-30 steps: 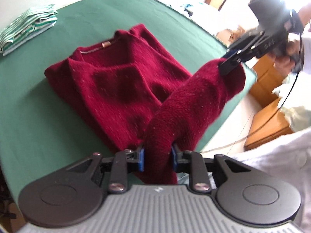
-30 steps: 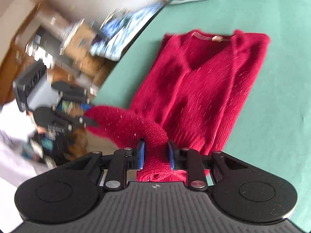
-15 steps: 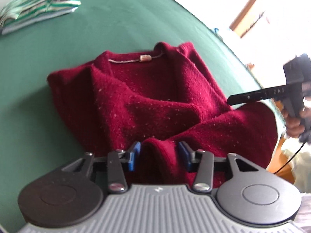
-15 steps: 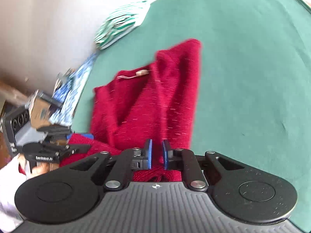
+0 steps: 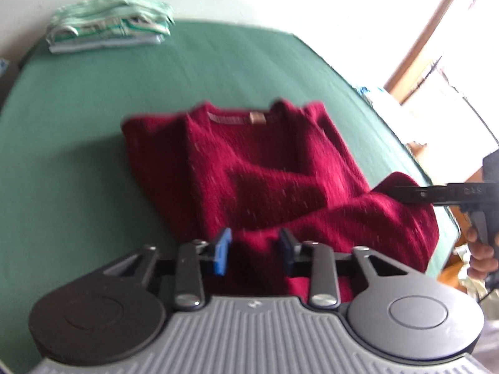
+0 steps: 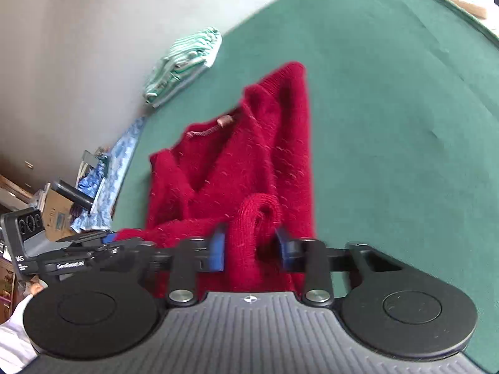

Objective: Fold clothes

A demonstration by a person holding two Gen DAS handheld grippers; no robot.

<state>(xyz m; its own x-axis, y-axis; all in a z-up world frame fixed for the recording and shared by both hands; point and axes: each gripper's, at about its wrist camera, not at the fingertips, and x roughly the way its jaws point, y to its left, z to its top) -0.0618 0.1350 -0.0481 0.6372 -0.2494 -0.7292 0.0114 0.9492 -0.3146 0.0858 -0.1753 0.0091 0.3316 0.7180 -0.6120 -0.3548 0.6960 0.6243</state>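
A dark red knit sweater (image 5: 249, 168) lies partly folded on the green table (image 5: 93, 118), collar and label at the far end. Its near part is doubled over toward me. My left gripper (image 5: 254, 254) is open, with the sweater's near fold between its blue pads. My right gripper (image 6: 249, 247) is also open, with a rolled cuff of the sweater (image 6: 259, 215) loose between its pads. The right gripper shows in the left wrist view (image 5: 436, 193) at the sweater's right edge. The left gripper shows in the right wrist view (image 6: 93, 243) at the sweater's left edge.
A folded green-and-white striped garment (image 5: 109, 21) lies at the table's far edge, also in the right wrist view (image 6: 184, 62). Boxes and a blue patterned cloth (image 6: 103, 187) lie beyond the table's left side. Wooden furniture (image 5: 461, 218) stands right of the table.
Both grippers carried the sweater's near part forward over its body, lowered it and opened. The left opened first, then the right. The fold now rests on the sweater.
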